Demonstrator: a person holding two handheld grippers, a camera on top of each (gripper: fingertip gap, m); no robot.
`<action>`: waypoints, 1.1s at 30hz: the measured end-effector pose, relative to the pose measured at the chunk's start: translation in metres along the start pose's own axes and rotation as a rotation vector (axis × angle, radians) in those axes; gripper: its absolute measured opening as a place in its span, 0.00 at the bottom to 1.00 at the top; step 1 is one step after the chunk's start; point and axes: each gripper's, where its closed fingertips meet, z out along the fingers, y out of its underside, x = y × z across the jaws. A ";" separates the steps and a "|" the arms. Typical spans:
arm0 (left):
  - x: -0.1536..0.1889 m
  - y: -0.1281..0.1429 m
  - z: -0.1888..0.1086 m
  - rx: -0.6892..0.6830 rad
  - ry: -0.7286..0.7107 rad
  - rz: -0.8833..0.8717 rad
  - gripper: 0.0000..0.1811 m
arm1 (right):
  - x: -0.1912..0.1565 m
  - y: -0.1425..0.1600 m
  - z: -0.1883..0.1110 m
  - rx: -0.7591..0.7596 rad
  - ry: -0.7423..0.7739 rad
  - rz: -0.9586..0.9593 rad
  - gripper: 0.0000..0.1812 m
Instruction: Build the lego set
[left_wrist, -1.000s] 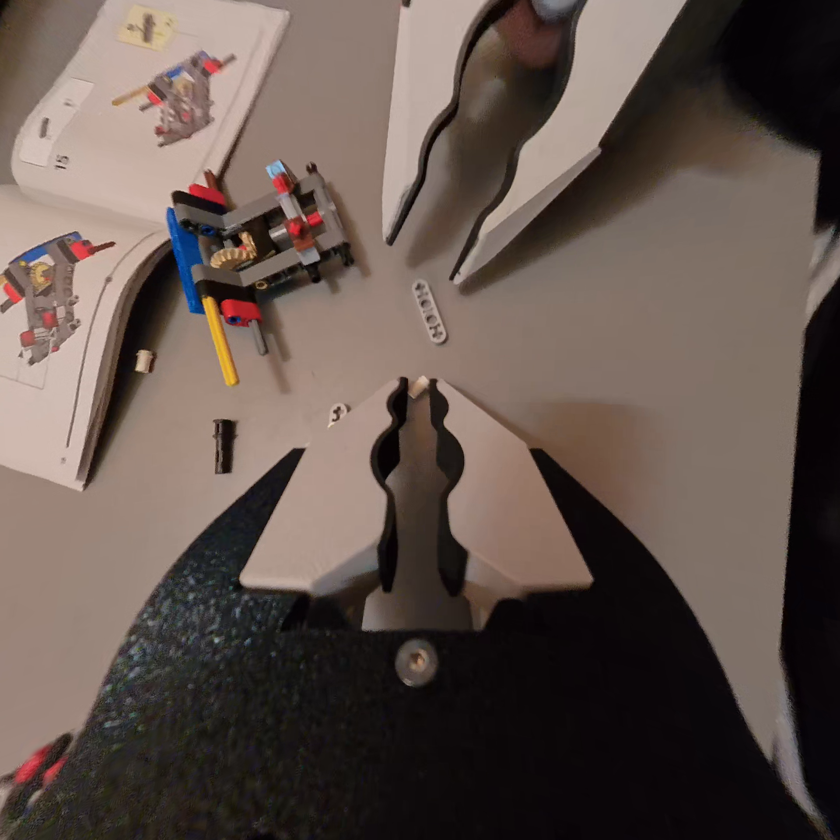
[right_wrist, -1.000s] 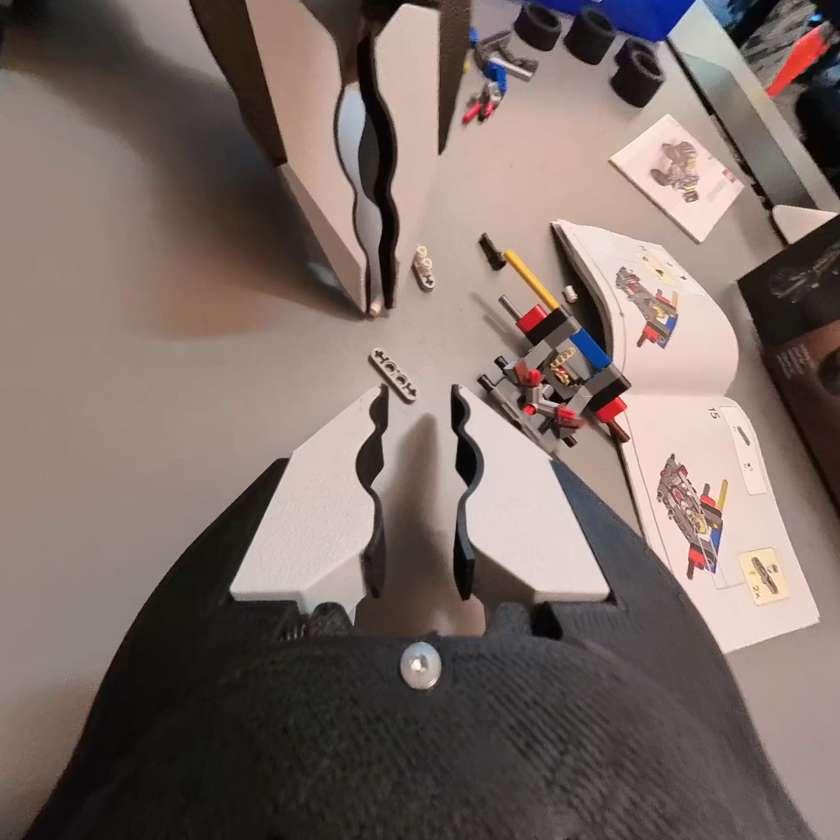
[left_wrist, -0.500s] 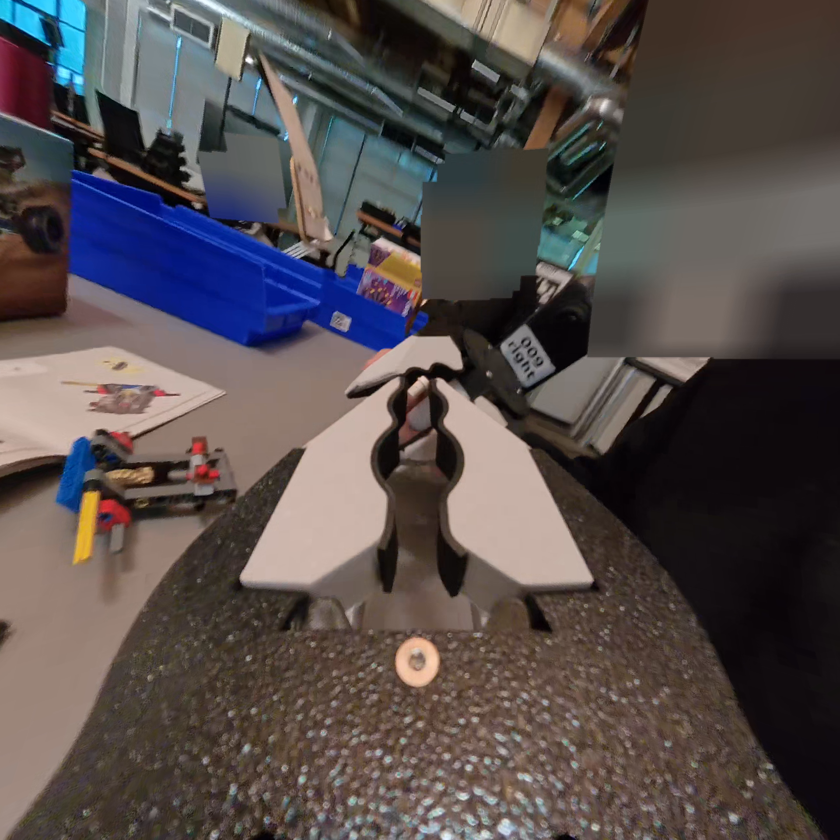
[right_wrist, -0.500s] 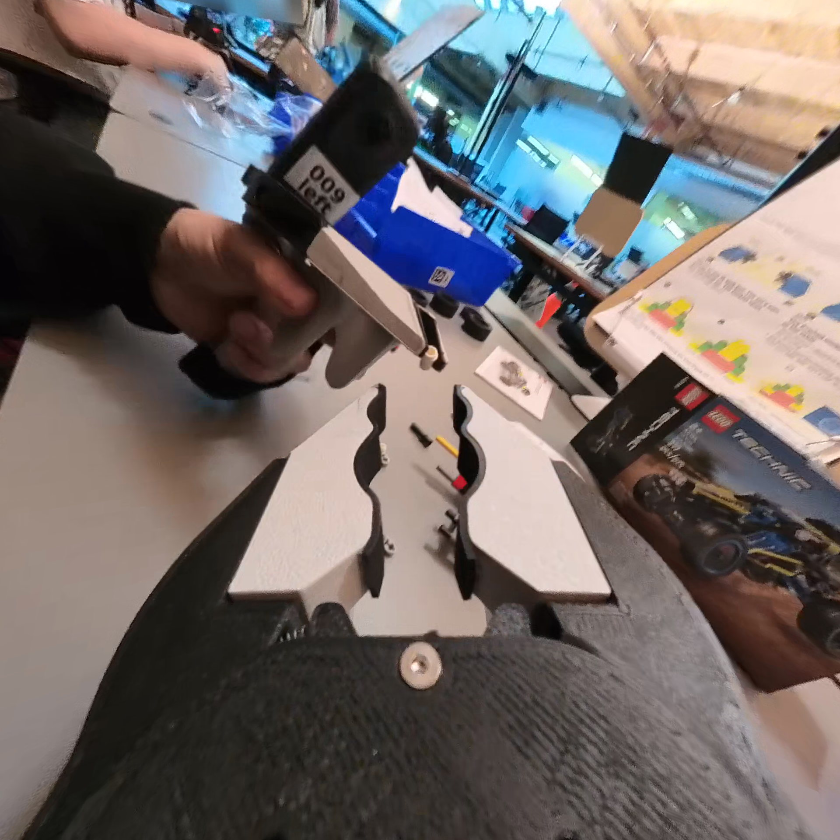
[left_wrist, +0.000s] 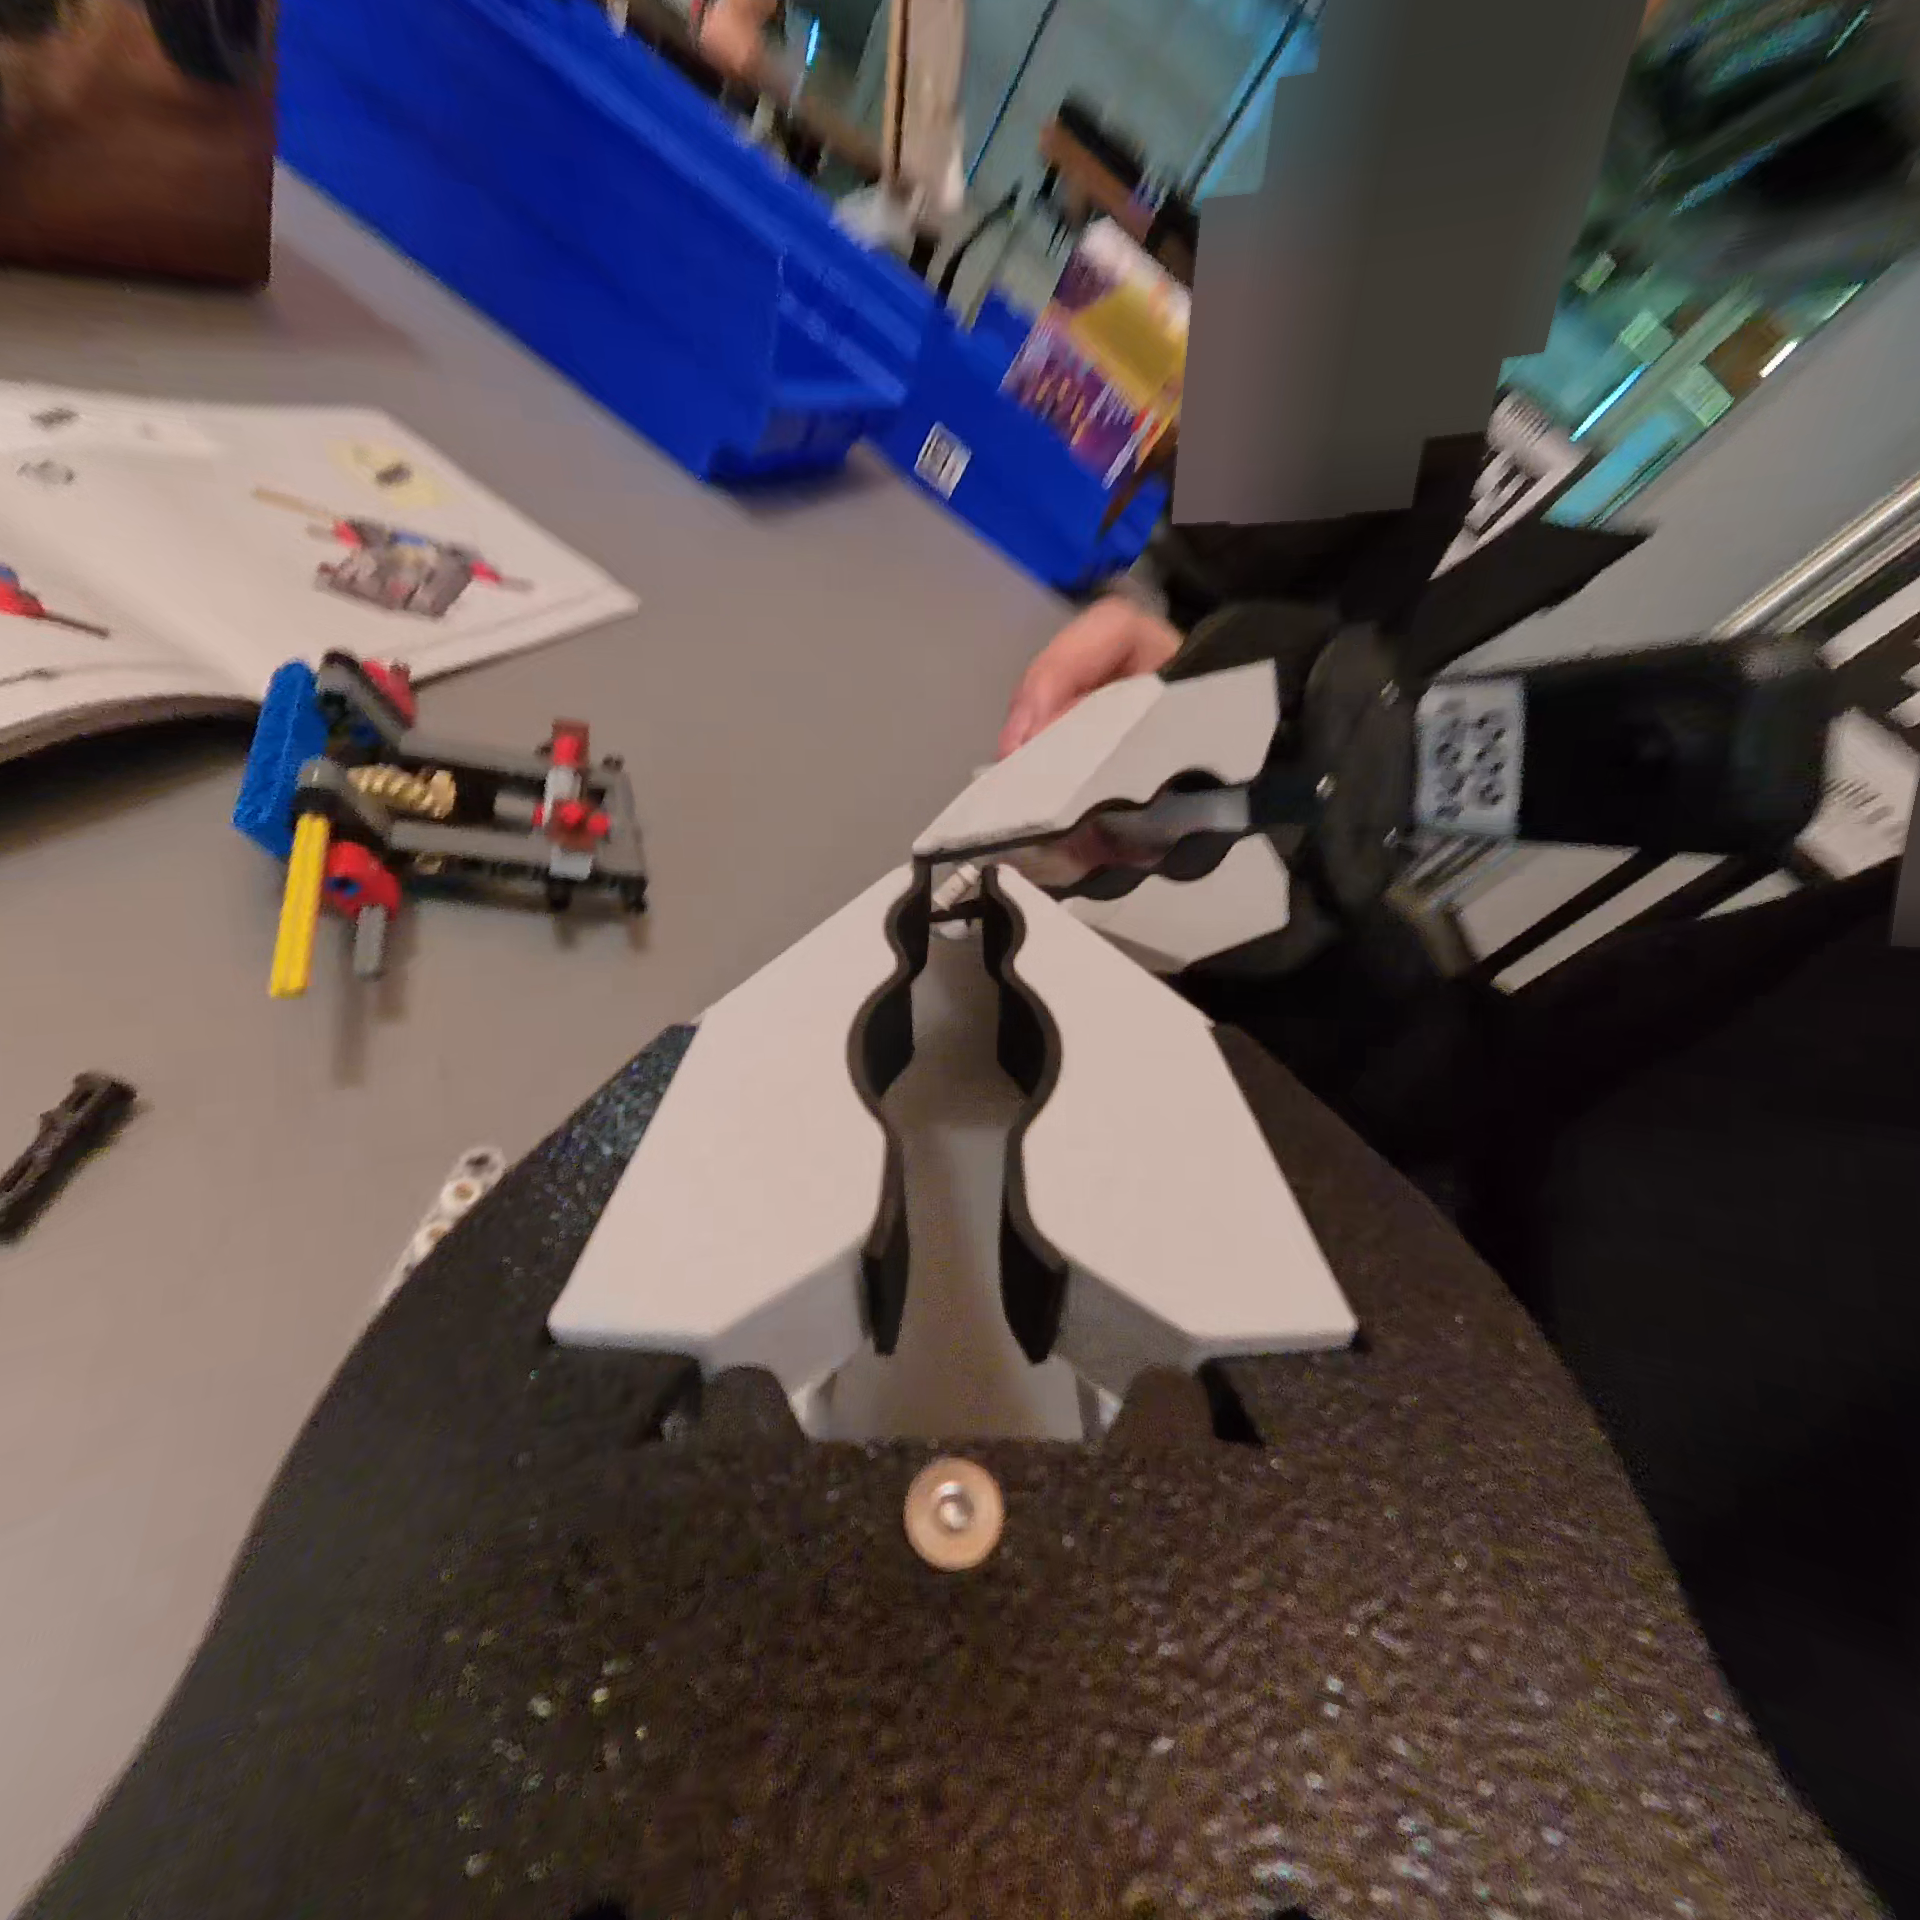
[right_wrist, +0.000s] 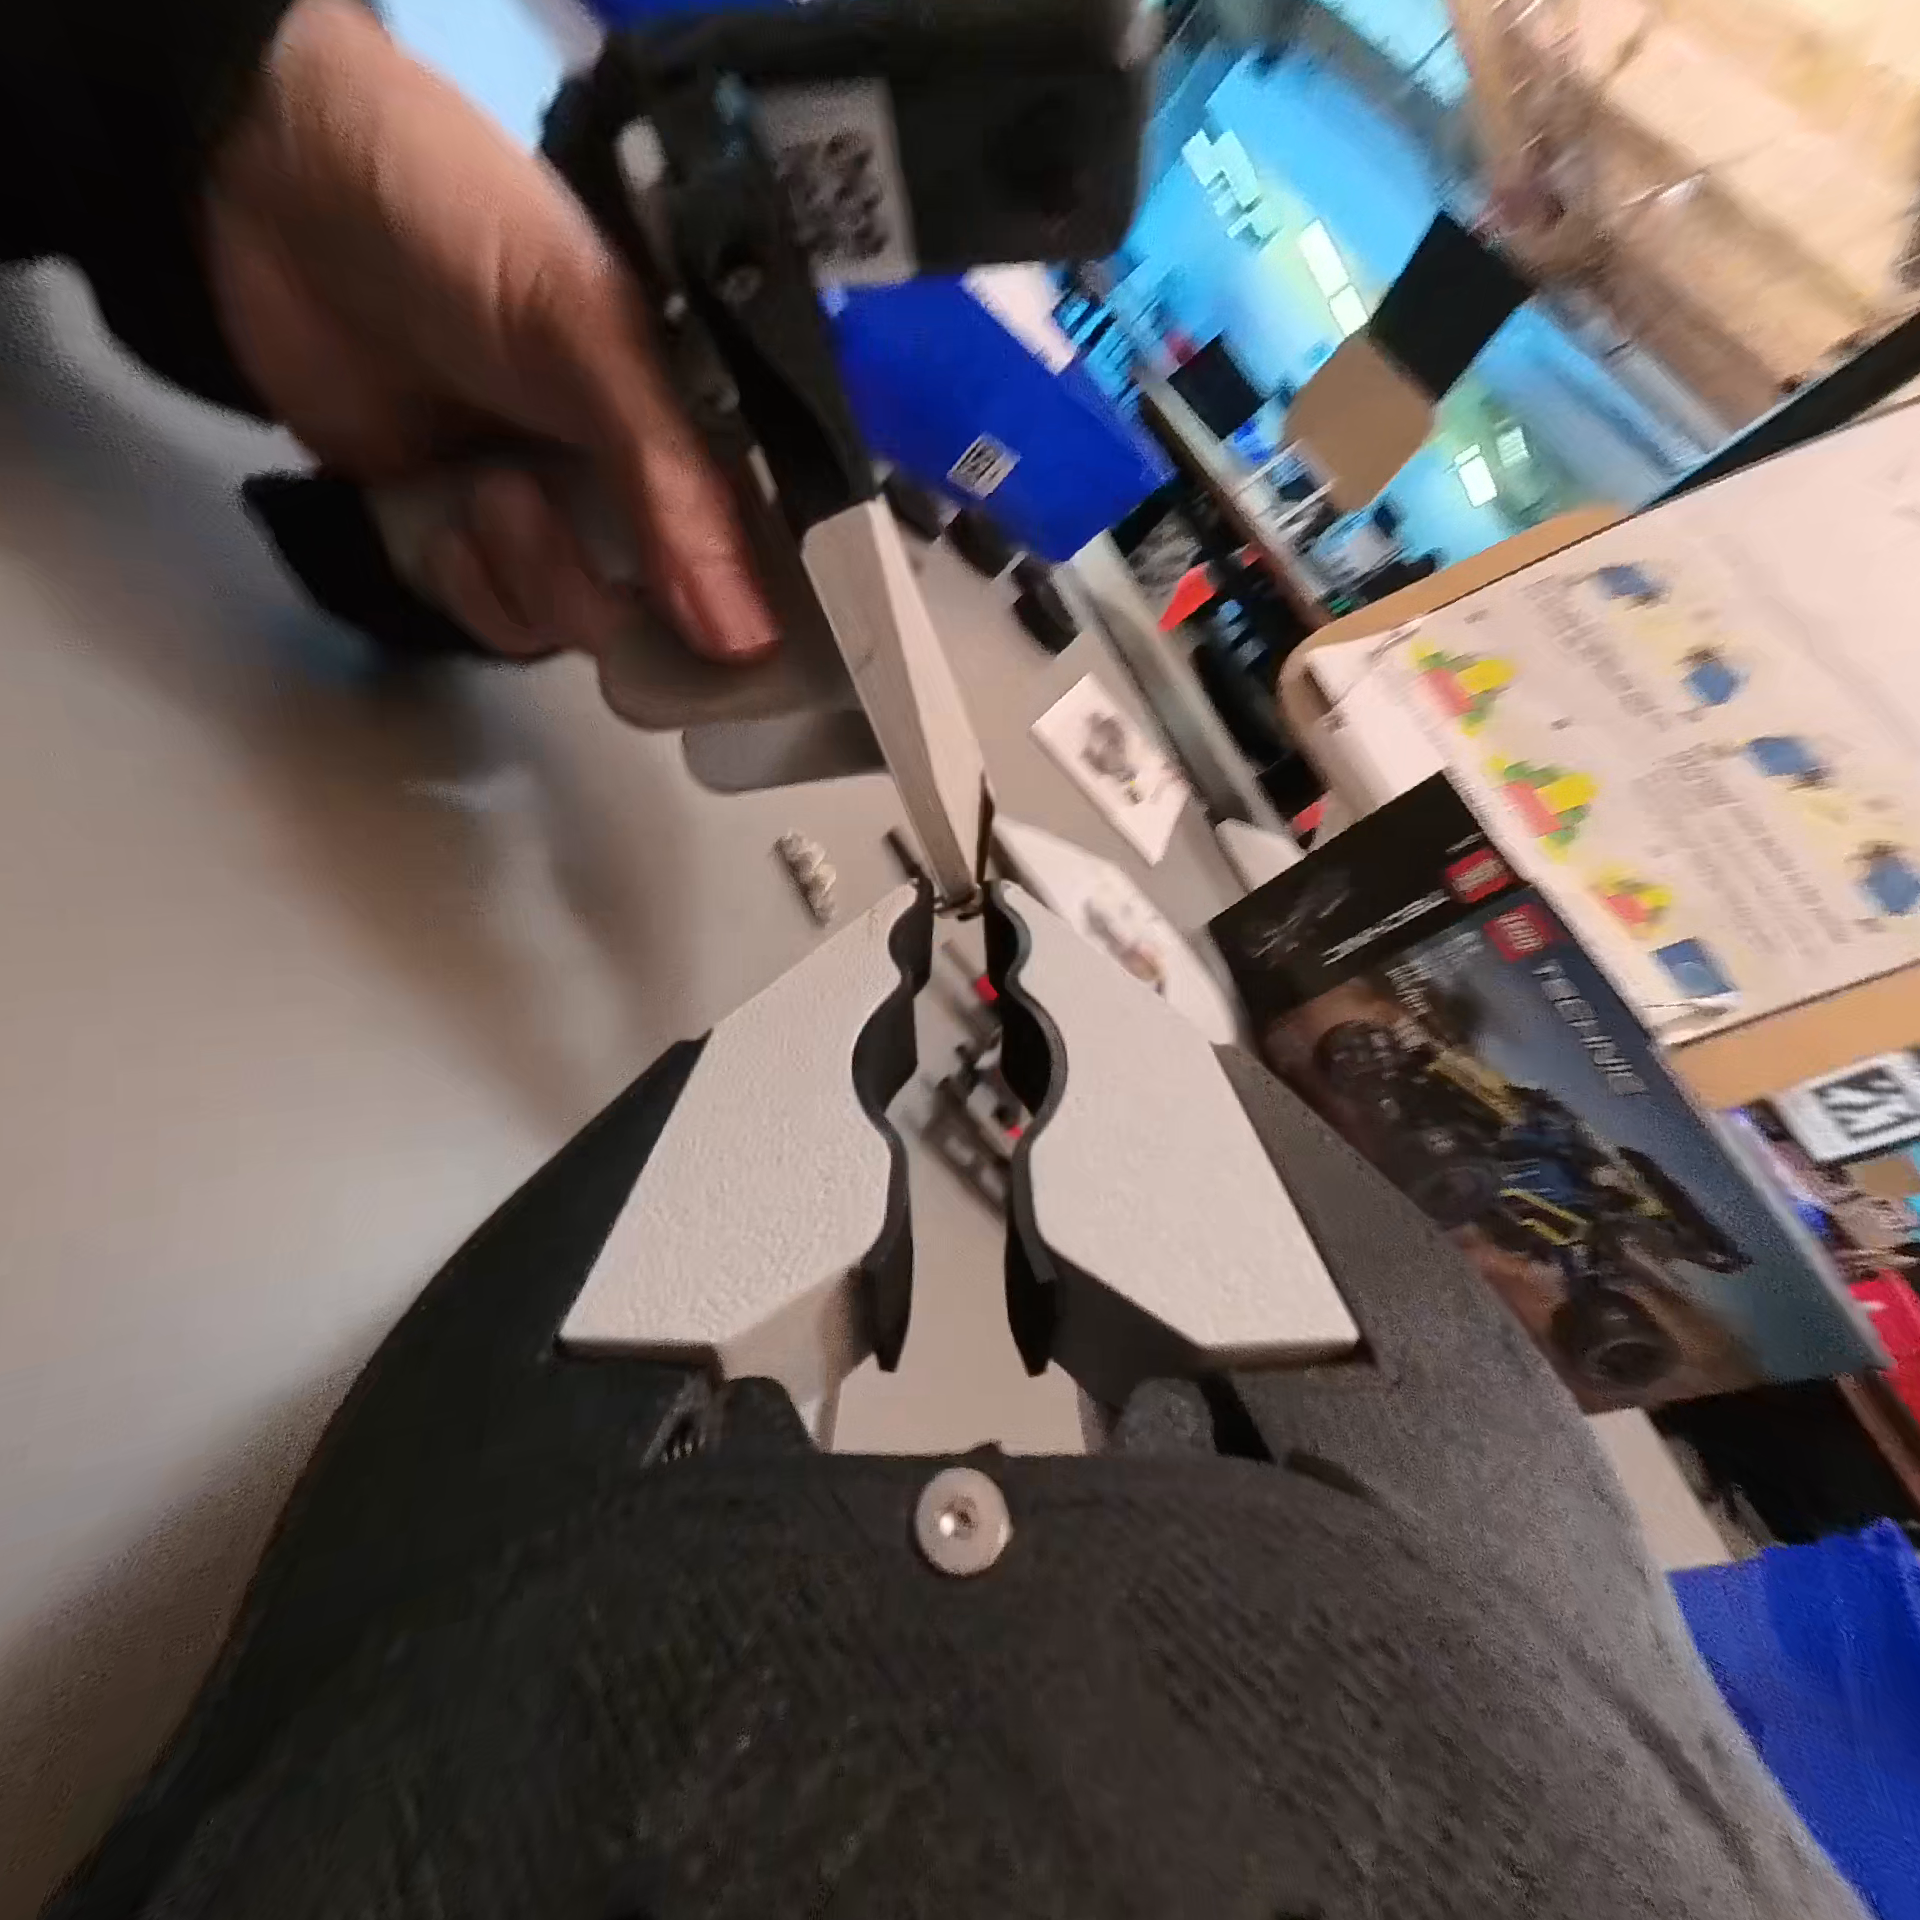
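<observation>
My left gripper (left_wrist: 952, 891) is shut on a small white piece (left_wrist: 958, 883) at its tips and is held above the table. My right gripper (right_wrist: 958, 902) comes in from the right of the left wrist view (left_wrist: 940, 854). Its jaws are narrowed onto the same small piece, tip to tip with the left gripper (right_wrist: 961, 883). The piece is mostly hidden between the fingertips. The part-built model (left_wrist: 436, 821), grey with blue, red and yellow parts, lies on the grey table (left_wrist: 779, 644) to the left. It shows through the right jaws (right_wrist: 977, 1127).
An open instruction booklet (left_wrist: 260, 540) lies behind the model. A black pin (left_wrist: 62, 1132) and a light grey beam (left_wrist: 462, 1184) lie on the table; the beam also shows in the right wrist view (right_wrist: 805, 868). Blue bins (left_wrist: 623, 239) stand at the back. The set's box (right_wrist: 1507, 1122) stands to the right. The black pin (left_wrist: 62, 1132) is about equally far from each gripper, around 12 centimeters.
Both grippers have lifted off the table and tilted up to face each other. The right gripper's jaws have narrowed from open onto the piece at the left gripper's tips.
</observation>
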 end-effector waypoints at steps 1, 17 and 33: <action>-0.004 0.008 0.002 -0.056 -0.030 0.021 0.04 | -0.006 0.007 0.001 -0.032 -0.044 0.001 0.04; -0.036 0.075 -0.002 -0.594 -0.287 0.488 0.08 | -0.059 0.054 -0.006 -0.263 -0.477 0.260 0.03; -0.030 0.060 0.017 -0.737 -0.280 0.825 0.04 | -0.043 0.071 -0.025 -0.290 -0.427 0.311 0.12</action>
